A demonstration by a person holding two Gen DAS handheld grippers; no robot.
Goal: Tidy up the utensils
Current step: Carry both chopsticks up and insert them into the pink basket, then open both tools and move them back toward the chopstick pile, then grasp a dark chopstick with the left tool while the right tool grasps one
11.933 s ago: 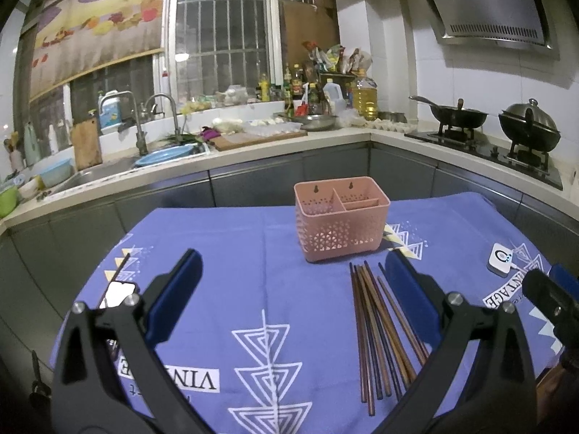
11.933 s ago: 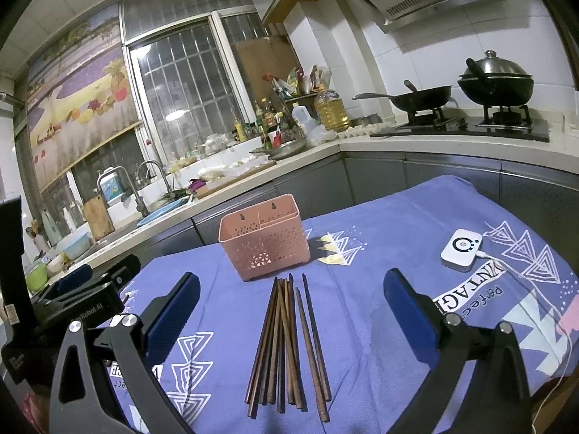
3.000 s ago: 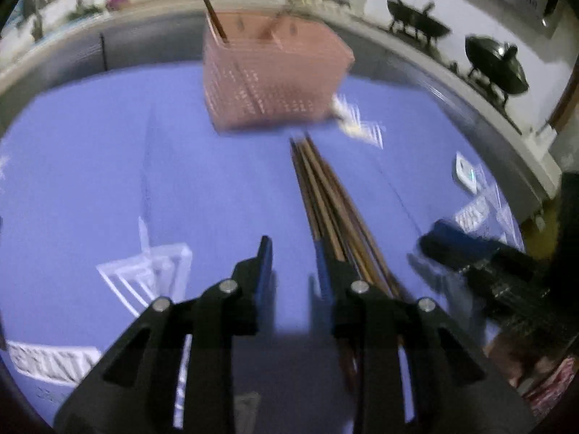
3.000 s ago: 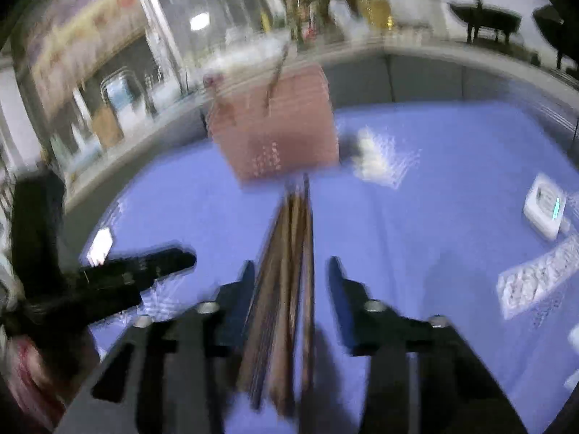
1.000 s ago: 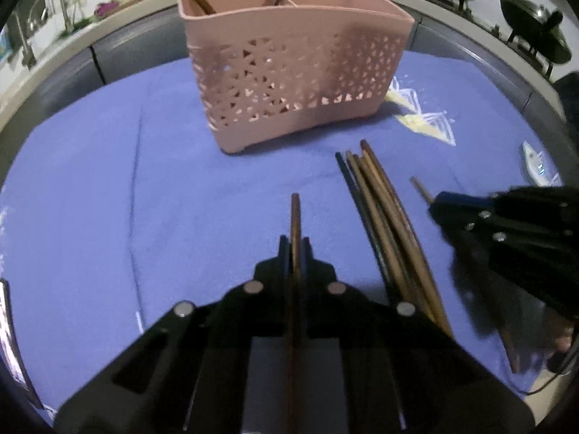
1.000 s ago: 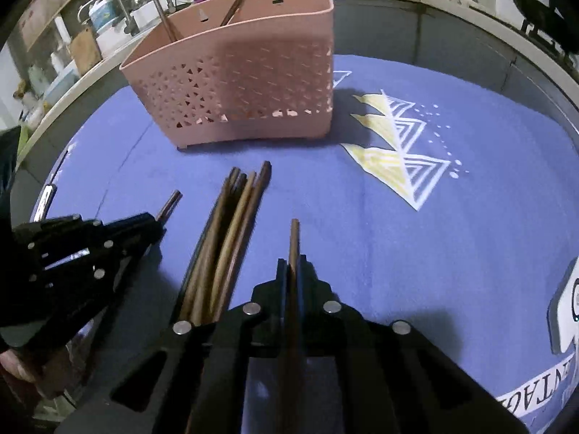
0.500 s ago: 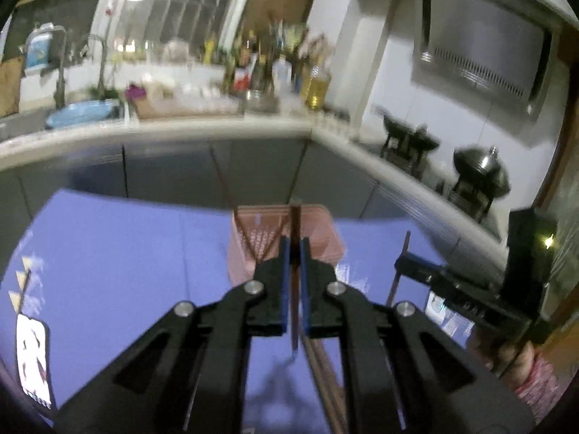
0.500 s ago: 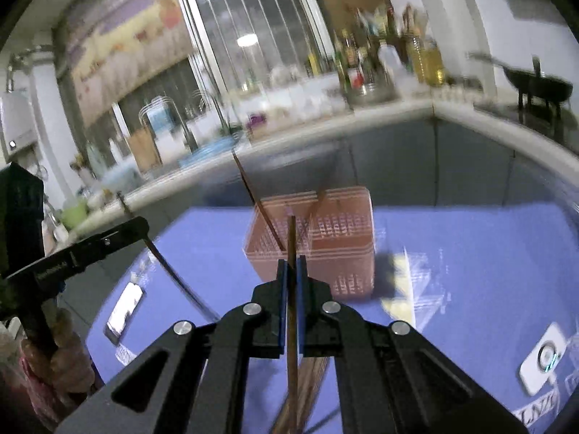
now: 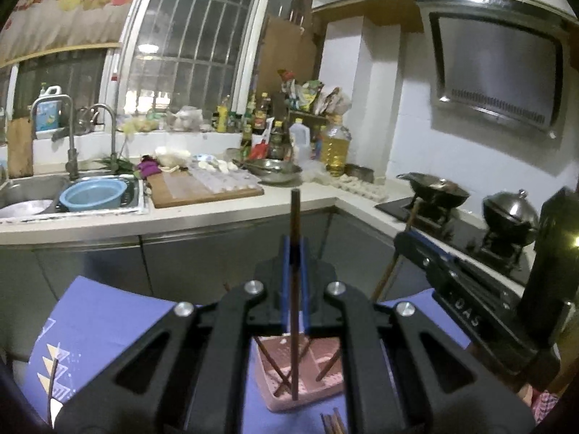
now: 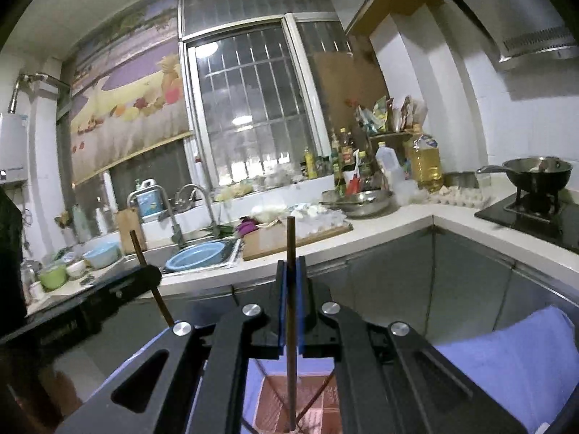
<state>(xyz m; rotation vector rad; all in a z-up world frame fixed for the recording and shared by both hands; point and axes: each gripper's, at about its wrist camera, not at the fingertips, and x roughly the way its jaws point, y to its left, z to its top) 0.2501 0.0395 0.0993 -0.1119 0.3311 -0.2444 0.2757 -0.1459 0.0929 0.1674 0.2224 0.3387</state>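
Observation:
My left gripper (image 9: 295, 253) is shut on a dark wooden chopstick (image 9: 294, 224) held upright, its lower end down in the pink perforated utensil basket (image 9: 325, 387), where a few chopsticks lean. My right gripper (image 10: 290, 271) is shut on another upright chopstick (image 10: 290, 242), its lower end over the same basket (image 10: 325, 412). Loose chopstick ends (image 9: 333, 425) lie on the blue cloth in front of the basket. The right gripper (image 9: 416, 242) with its chopstick shows at the right of the left wrist view. The left gripper (image 10: 144, 275) shows at the left of the right wrist view.
The blue patterned tablecloth (image 9: 94, 325) covers the table. Behind runs a counter with a sink and blue basin (image 9: 92, 195), a cutting board (image 9: 202, 188), bottles and an oil jug (image 9: 334, 148). A wok (image 9: 438, 188) and a lidded pot (image 9: 510, 217) stand on the stove at right.
Both grippers have lifted a chopstick each off the cloth, turned it upright and brought it down over the basket. The basket now sits low under the fingers.

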